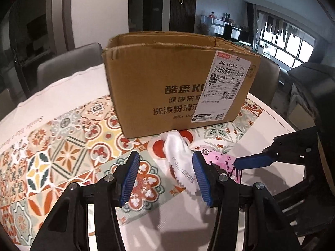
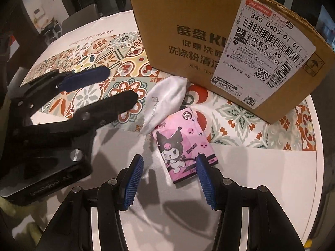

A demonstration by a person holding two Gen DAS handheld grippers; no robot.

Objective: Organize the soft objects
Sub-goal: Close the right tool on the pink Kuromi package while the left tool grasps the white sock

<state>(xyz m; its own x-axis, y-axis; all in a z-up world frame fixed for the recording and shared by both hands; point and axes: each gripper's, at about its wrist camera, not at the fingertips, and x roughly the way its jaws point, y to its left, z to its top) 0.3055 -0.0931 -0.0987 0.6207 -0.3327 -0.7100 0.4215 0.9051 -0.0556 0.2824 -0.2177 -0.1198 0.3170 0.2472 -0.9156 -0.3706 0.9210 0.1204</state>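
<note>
Two soft things lie on the table [image 2: 272,167] by the cardboard box [image 1: 167,79]: a crumpled white cloth [image 2: 165,98] touching a pink tissue pack [image 2: 180,146]. Left gripper [image 1: 165,175] and right gripper [image 2: 169,175] are apart, empty. Left finger [image 1: 201,177] hides some pack.

Cardboard box [image 2: 188,48] label [image 2: 266,48] reads "340 C403-01 011"; pink pack [image 2: 180,146] "Kuromi".

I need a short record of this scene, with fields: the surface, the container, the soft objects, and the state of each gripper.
surface: round white table with a patterned tile mat
container: open cardboard box standing on the mat
soft object 1: white cloth lying in front of the box
soft object 2: pink tissue pack beside the cloth, nearer the right gripper
left gripper: open, holds nothing
right gripper: open, holds nothing
</note>
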